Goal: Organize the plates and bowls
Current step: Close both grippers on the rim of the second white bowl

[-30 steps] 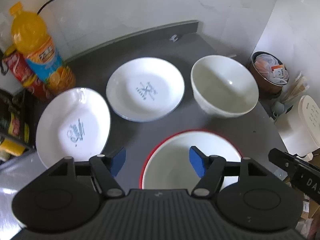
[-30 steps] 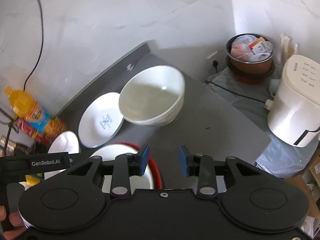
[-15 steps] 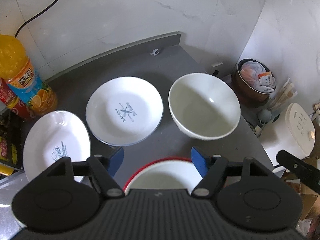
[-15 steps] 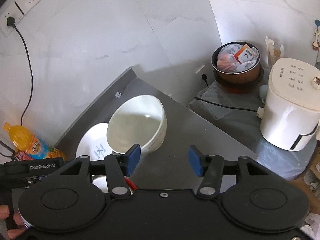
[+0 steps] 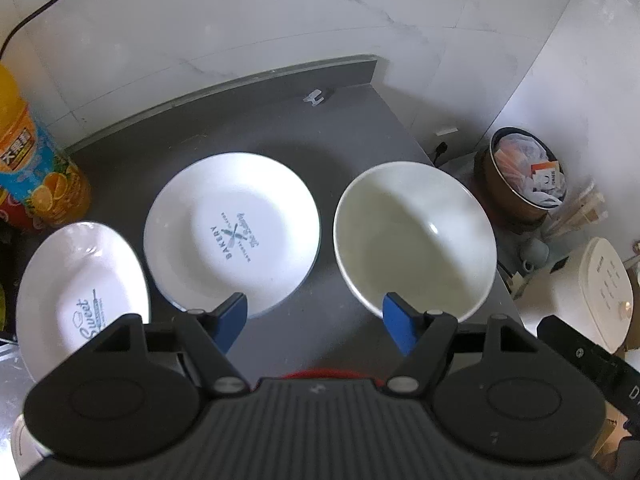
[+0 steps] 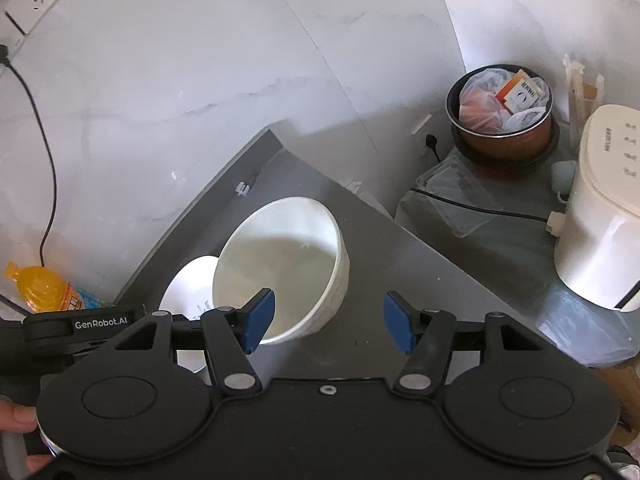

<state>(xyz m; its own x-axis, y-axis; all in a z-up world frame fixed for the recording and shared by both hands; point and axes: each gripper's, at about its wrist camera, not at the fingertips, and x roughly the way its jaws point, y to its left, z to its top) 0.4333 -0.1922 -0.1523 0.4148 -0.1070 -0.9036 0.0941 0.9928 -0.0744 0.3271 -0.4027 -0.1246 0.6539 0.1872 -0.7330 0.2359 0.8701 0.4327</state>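
Left tongs: blue pads set wide apart with nothing between them, hanging over the bare grey strip between the bakery plate and the white bowl.
Right tongs: jaws opening, empty; the left blue pad overlaps the near rim of the white bowl in the picture, the right pad is over bare tabletop. Whether the pad touches the rim I cannot tell.
White bowl: deep, plain, upright and empty, near the right edge of the tabletop, toward its far right corner.
Bakery plate: round, white, blue print in its middle, lying flat just left of the white bowl with a narrow gap between them, mid-tabletop.
Sweet plate: white with blue script, at the left edge of the tabletop, close beside the bakery plate; its near part is hidden behind the left tongs' body.
Red-rimmed dish: only a thin red arc shows at the near edge, under the left tongs.
Orange drink bottle: upright at the far left corner against the marble wall.
Off the tabletop, right: a brown pot full of plastic bags and packets, and a white appliance beside it.
Person: fingertips show at the lower left of the right wrist view.
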